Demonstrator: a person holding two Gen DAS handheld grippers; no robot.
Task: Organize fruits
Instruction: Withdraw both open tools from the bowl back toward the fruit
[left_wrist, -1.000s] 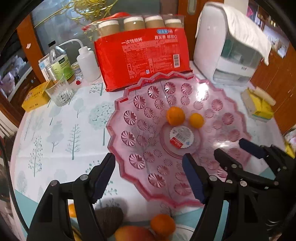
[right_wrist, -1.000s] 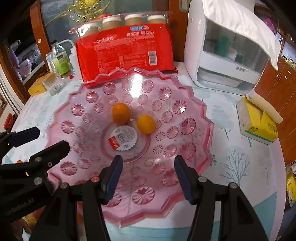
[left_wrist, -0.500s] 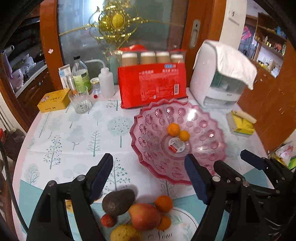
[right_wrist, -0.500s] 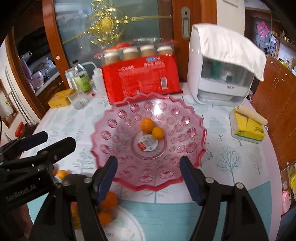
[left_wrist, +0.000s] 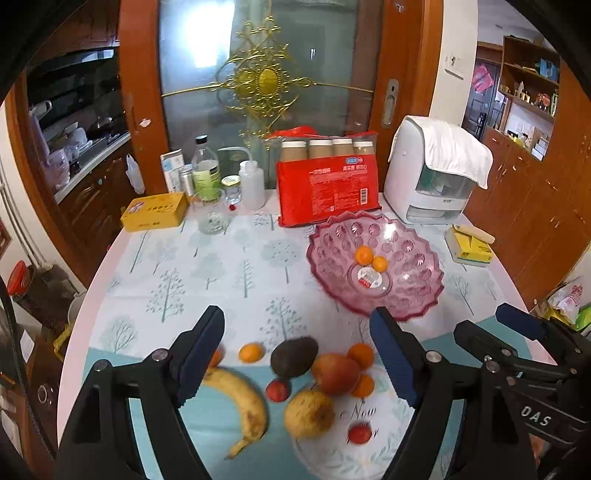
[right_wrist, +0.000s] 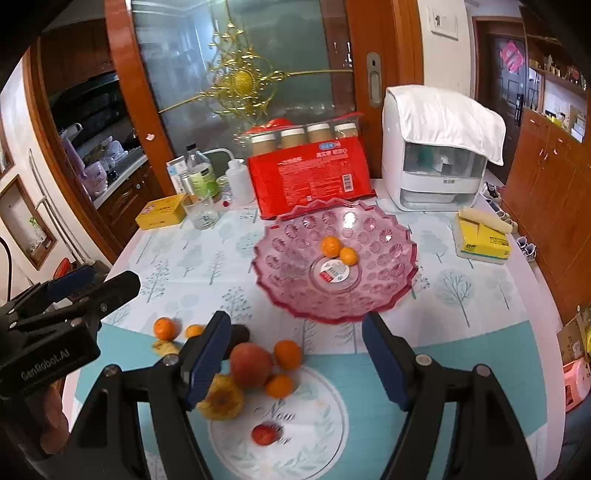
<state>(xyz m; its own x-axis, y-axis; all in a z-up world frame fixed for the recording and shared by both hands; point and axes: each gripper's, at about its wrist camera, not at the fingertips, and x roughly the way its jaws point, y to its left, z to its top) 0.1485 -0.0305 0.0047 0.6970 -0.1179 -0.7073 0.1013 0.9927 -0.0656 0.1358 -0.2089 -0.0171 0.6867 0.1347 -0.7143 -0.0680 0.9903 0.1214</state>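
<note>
Both the left gripper (left_wrist: 297, 358) and right gripper (right_wrist: 297, 360) are held spread and empty; the left is opening, fruit (left_wrist: 336, 373) seen beyond its fingers.

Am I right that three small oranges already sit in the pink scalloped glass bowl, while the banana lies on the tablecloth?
Not quite: the pink scalloped glass bowl holds two small oranges, as the right wrist view shows. The banana does lie on the tablecloth.

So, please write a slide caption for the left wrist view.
Open left gripper, jaws opening, above loose fruit; two oranges in pink bowl.
</note>
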